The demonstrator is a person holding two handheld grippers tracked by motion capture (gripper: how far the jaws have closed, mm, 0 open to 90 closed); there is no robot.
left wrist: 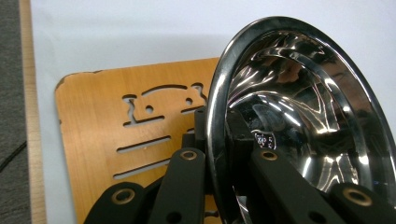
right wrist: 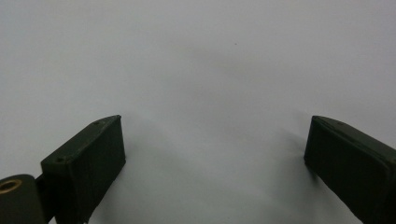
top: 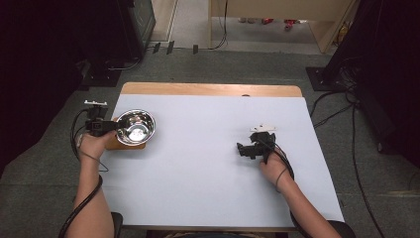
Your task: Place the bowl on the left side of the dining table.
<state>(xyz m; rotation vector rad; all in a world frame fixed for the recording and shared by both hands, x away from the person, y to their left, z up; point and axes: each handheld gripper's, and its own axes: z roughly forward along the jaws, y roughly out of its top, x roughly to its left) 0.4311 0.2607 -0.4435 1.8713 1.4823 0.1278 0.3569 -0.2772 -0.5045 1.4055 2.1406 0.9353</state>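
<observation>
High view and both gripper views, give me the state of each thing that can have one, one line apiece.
Steel bowl: empty, tilted on its side, rim clamped by the left gripper.
Wooden board: flat on the table under the bowl, nothing resting on it.
Left gripper: shut on the bowl's rim, one finger inside, one outside.
Right gripper: open, fingers wide apart, nothing between them, over bare white table.

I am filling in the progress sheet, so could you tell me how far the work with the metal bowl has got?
Done: the left gripper has clamped the rim of the metal bowl. In hand: the bowl sits tilted over the wooden board at the table's left edge. Left: setting the bowl down and letting go. The right gripper waits open over the bare white sheet.
</observation>
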